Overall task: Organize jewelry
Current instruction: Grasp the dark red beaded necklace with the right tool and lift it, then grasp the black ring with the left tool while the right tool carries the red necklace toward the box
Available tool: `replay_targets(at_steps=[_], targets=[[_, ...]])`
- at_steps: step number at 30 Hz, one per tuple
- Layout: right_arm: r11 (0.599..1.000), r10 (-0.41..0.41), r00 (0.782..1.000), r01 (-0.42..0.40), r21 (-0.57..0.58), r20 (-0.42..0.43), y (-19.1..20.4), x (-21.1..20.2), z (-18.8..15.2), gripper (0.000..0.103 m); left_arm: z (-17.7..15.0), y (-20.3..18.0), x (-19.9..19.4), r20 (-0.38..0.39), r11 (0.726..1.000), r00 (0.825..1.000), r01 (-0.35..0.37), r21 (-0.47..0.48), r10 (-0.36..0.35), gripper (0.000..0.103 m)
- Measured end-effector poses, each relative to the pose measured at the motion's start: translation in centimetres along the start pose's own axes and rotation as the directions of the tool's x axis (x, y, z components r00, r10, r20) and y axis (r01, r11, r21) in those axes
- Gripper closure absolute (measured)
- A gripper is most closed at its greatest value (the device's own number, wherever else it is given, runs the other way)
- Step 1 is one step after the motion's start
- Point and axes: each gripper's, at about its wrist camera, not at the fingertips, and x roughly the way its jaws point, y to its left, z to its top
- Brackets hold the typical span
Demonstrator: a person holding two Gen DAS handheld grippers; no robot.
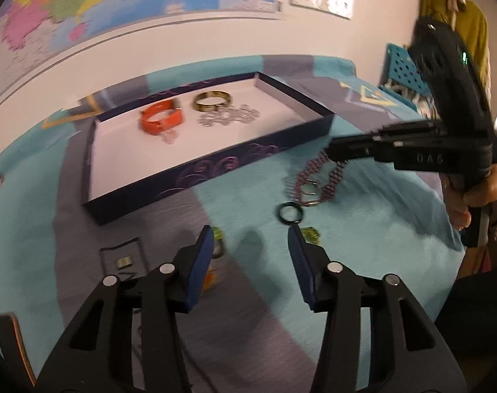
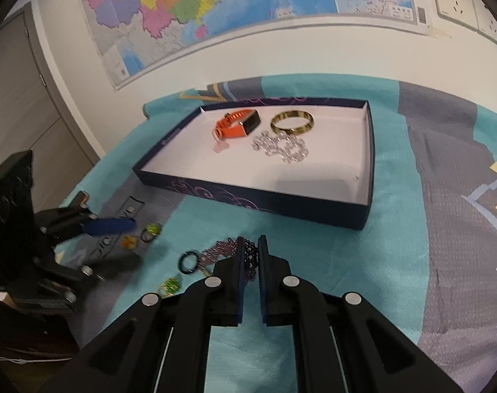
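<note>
A shallow dark box (image 1: 215, 167) (image 2: 281, 201) with a white floor holds an orange watch (image 1: 161, 119) (image 2: 237, 124), a gold bangle (image 1: 213, 101) (image 2: 292, 121) and a silver chain (image 1: 230, 117) (image 2: 281, 145). My right gripper (image 2: 251, 258) (image 1: 330, 150) is shut on a purple beaded bracelet (image 2: 250, 257) (image 1: 310, 181) that lies on the teal cloth in front of the box. Beside the bracelet lies a small dark ring (image 1: 290, 213) (image 2: 188, 261). My left gripper (image 1: 250, 245) (image 2: 117, 226) hovers open over the cloth, nothing between its blue pads, the dark ring just beyond its right fingertip.
Small green rings (image 1: 310, 234) (image 2: 151, 229), another green piece (image 2: 169, 286) and an orange piece (image 2: 130, 241) lie loose on the teal-and-grey cloth (image 1: 379, 229) (image 2: 412, 262). A map hangs on the wall behind. A person's hand (image 1: 477, 193) holds the right gripper's handle.
</note>
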Motion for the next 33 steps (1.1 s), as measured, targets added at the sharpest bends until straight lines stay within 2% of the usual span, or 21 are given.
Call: replay_targets(at_steps=[5, 15, 17, 21, 33], targets=[[1.000, 0.012, 1.000, -0.012, 0.001, 0.029, 0.3, -0.6, 0.5, 0.097, 0.6, -1.1, 1.4, -0.024, 0.999, 0.999, 0.043, 0.025, -0.042, 0.058], [1.000, 0.025, 0.996, -0.024, -0.006, 0.084, 0.6, -2.0, 1.7, 0.097, 1.6, -2.1, 4.0, -0.090, 0.997, 0.994, 0.071, 0.032, -0.068, 0.072], [1.000, 0.024, 0.996, -0.023, -0.007, 0.087, 0.6, -2.0, 1.7, 0.097, 1.6, -2.2, 4.1, -0.090, 0.997, 0.994, 0.067, 0.036, -0.064, 0.072], [1.000, 0.025, 0.995, -0.024, -0.007, 0.093, 0.5, -2.2, 1.9, 0.097, 1.6, -2.1, 4.2, -0.091, 0.998, 0.994, 0.063, 0.030, -0.060, 0.080], [1.000, 0.024, 0.994, -0.023, -0.007, 0.108, 0.5, -2.6, 2.1, 0.097, 2.0, -1.4, 2.9, -0.048, 0.998, 0.997, 0.059, 0.000, -0.059, 0.081]])
